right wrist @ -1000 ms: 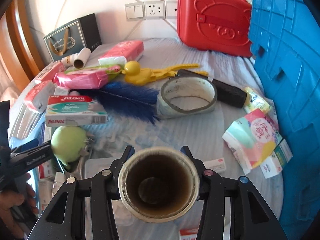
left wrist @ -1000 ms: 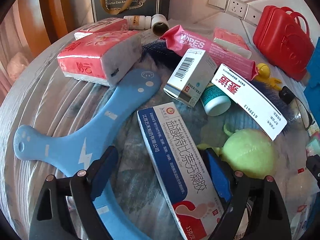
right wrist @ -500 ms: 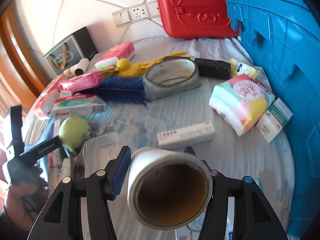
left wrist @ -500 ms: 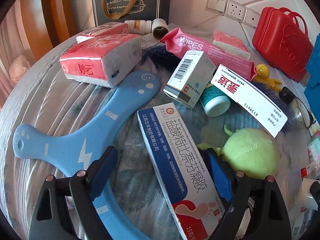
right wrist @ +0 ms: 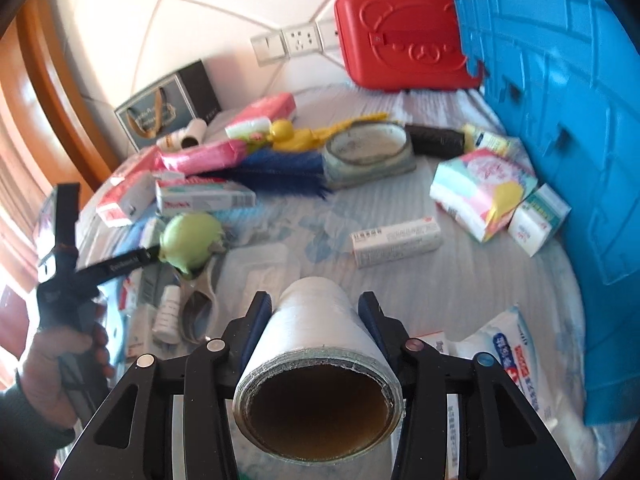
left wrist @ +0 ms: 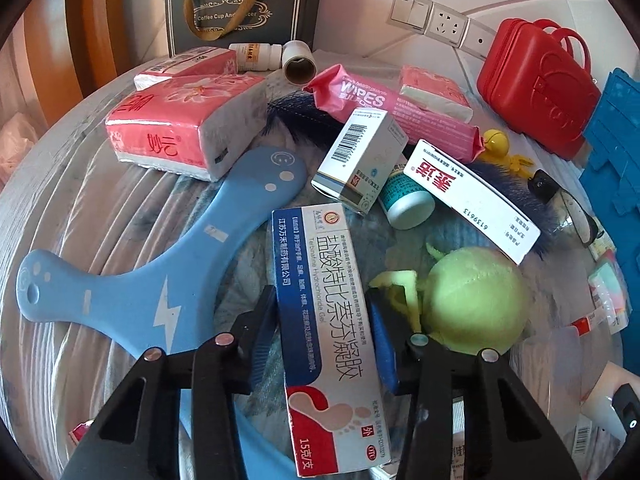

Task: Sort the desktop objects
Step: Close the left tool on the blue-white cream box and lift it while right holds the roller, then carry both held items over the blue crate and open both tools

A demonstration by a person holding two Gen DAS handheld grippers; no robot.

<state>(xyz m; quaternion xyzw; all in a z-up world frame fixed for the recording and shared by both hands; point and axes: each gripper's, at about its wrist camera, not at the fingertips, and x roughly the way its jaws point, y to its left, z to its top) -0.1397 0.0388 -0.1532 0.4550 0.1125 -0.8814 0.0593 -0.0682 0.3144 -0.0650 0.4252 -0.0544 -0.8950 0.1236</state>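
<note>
Currently, by label:
Left gripper point(left wrist: 322, 340): closed on the foot-cream box point(left wrist: 326, 320), both pads pressed to its long sides; the box runs forward between the fingers.
Right gripper point(right wrist: 316, 312): clamped on a roll point(right wrist: 320, 356) of clear film, whose hollow core faces the camera; the roll is carried above the table.
Ahead of the left gripper: a barcode box point(left wrist: 358, 160), a teal-capped bottle point(left wrist: 406, 200), a white-and-red box point(left wrist: 472, 204), wipes point(left wrist: 384, 112); a green ball point(left wrist: 474, 300) just to its right, a blue boomerang point(left wrist: 160, 264) to its left.
Ahead of the right gripper: a small white box point(right wrist: 396, 242), a tape ring point(right wrist: 368, 152), tissue packs point(right wrist: 484, 192); a blue crate point(right wrist: 560, 160) to the right.
Progress: judged early; two items are held, none is seen placed, and most of the clutter is left unsorted.
</note>
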